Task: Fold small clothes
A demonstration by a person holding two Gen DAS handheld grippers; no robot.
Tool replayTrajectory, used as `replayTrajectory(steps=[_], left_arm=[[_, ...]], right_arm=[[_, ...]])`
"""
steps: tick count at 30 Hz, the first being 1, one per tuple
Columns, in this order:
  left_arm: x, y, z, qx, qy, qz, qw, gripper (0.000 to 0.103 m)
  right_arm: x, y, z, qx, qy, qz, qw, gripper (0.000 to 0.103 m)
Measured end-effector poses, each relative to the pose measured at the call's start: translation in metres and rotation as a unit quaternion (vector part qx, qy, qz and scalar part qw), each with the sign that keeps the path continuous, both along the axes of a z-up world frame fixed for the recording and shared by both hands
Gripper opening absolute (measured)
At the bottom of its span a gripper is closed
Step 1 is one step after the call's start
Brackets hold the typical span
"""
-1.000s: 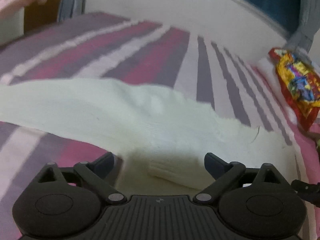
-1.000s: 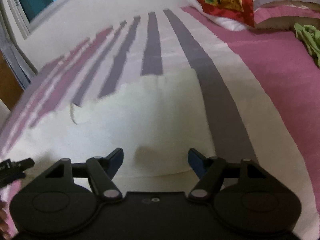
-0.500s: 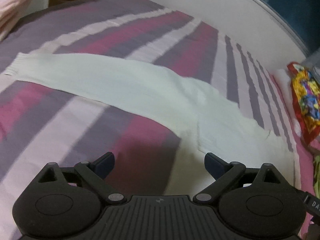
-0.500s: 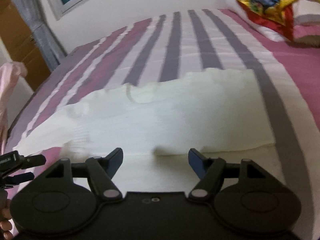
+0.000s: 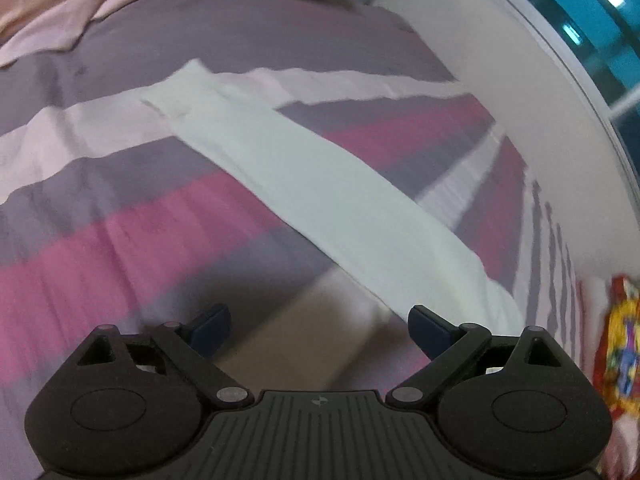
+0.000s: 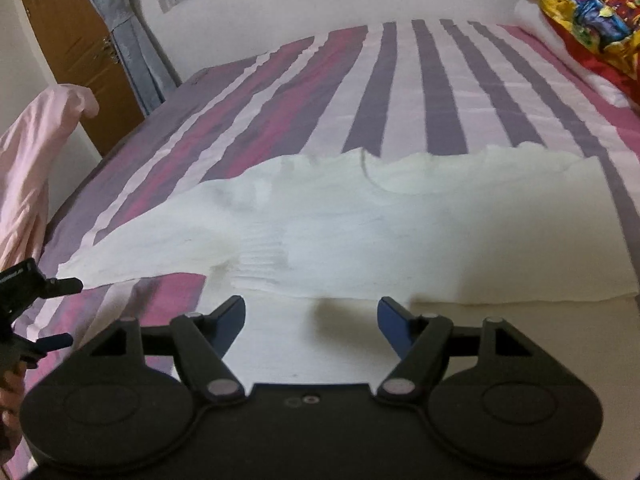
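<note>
The striped bed (image 6: 420,92) carries the white top (image 6: 360,240) flat. My left gripper (image 5: 318,330) has swung toward its sleeve (image 5: 304,184) at eleven o'clock; both grippers spread, empty; sleeve-fold next, probably.

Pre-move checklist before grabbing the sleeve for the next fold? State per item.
1. left gripper open and empty: ok, nothing lies between its fingers.
2. right gripper open and empty: ok, jaws apart over the hem of the white sweater.
3. Sleeve laid out straight: ok, it stretches across the striped bedsheet to its cuff.
4. Sweater body flat: not ok, ripples show near the armpit and along the far edge.
5. Fold area free: ok, the colourful cushion and the pink cloth sit off the sweater.
6. Left gripper aligned on the sleeve: cannot tell, the view is blurred.
</note>
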State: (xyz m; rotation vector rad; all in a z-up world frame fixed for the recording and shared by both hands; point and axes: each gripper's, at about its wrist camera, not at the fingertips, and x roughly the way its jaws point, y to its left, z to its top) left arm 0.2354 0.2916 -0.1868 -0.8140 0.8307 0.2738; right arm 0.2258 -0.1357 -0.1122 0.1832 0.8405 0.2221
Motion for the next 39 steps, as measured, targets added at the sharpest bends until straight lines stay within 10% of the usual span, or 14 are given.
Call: replayTrajectory(steps=[3,8,20,23,26,32,39], left_arm=[[0.005,0.016,-0.01,-0.02,-0.004,0.019,0.9996,0.095],[0.013,0.042,-0.027,-0.05,-0.011,0.051,0.9974,0.053],[0.029,0.102,-0.065,-0.157,-0.068,0.186,0.9674,0.05],[0.04,0.109,-0.069,-0.146,-0.063,0.204,0.966,0.005],[0.043,0.111,-0.078,-0.157,-0.062,0.225,0.9597,0.004],[0.054,0.09,-0.046,-0.087,-0.091,0.196,0.9725,0.003],[0.085,-0.009,0.041,0.022,-0.181,-0.002,0.9833,0.003]], right_arm=[[0.005,0.011,-0.002,-0.011,-0.002,0.008,1.0,0.073],[0.013,0.025,-0.01,-0.005,0.006,0.012,1.0,0.073],[0.023,0.035,-0.025,0.002,0.021,0.02,1.0,0.073],[0.024,0.033,-0.028,0.007,0.024,0.017,1.0,0.073],[0.024,0.03,-0.03,0.009,0.025,0.014,1.0,0.074],[0.023,0.015,-0.028,0.015,0.02,0.003,1.0,0.074],[0.022,-0.007,-0.023,0.022,0.01,-0.016,1.0,0.074]])
